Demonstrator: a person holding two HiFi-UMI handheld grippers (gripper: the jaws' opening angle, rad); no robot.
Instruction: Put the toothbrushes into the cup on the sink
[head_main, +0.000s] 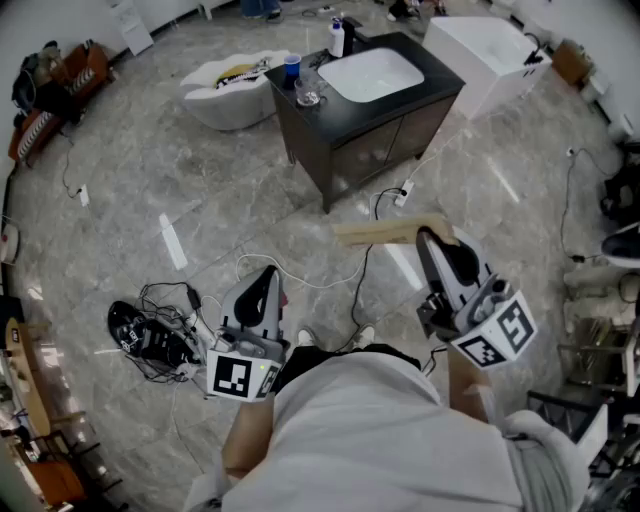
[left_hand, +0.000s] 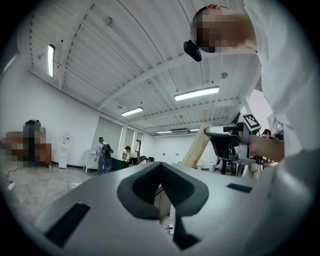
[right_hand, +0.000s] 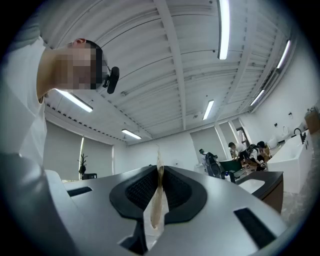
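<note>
Tan and flat, a long strip (head_main: 385, 233) is clenched in the right gripper (head_main: 428, 236); the right gripper view shows the jaws pressed onto it edge-on, so that it looks thin as paper, rises above the jaw tips and hangs down below the pads; in the head view it sticks out level to the left of the jaws, over the grey stone floor (head_main: 200, 180); whether it is a packed toothbrush I cannot tell. The left gripper (head_main: 268, 276) is held lower and to the left, close to the person's body; its jaws are closed tip to tip with nothing between them.

Both grippers are well apart from the black table (head_main: 440, 80) at the top of the head view; the white sink (head_main: 372, 74) is set into its top. A blue cup (head_main: 291, 67) stands on the table's left end, just beside the sink, with a clear glass (head_main: 308, 93) near it at the front corner; the strip is far from both, apart from the table. A tangle of black cables (head_main: 150, 335) lies on the floor left of the left gripper.
</note>
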